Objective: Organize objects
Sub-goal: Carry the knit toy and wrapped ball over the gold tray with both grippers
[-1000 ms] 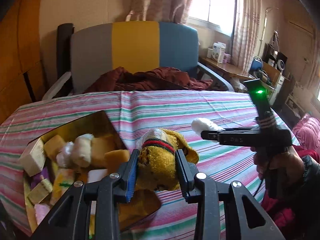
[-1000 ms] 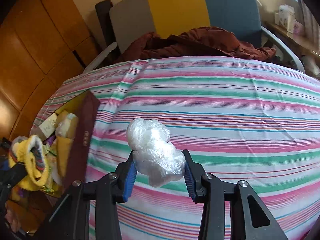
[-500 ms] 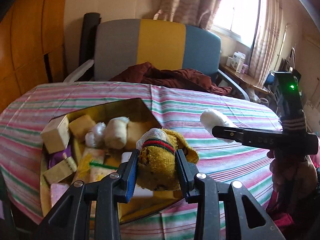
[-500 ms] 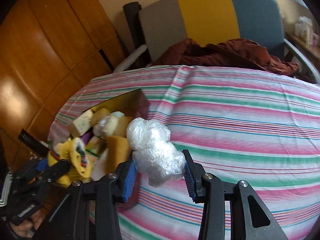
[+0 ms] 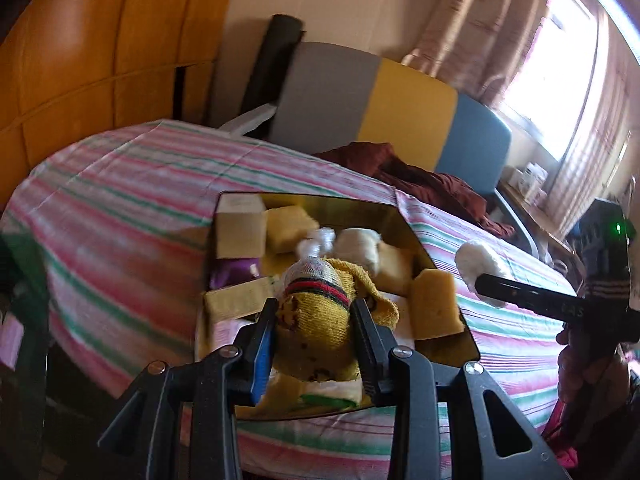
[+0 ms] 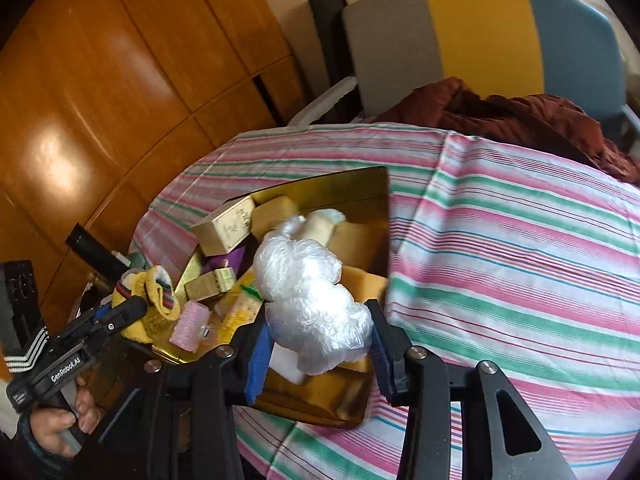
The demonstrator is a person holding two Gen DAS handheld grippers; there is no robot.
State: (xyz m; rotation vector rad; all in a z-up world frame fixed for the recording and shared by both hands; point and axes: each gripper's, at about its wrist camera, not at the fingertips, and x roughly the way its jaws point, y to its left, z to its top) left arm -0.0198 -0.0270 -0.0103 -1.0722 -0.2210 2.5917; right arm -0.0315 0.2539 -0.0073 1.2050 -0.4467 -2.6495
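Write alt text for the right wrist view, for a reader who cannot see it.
The right gripper grips a crumpled clear plastic bag above a gold tin crammed with small boxes and sponges, on a striped tablecloth. At lower left, the left gripper holds a yellow sock by the tin's edge.

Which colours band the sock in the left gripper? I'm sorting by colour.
Yellow sock, dark green and red band; clearest in the left wrist view.

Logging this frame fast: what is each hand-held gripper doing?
Left hand-held gripper: closed on the yellow sock.
Right hand-held gripper: closed on the crumpled plastic bag.
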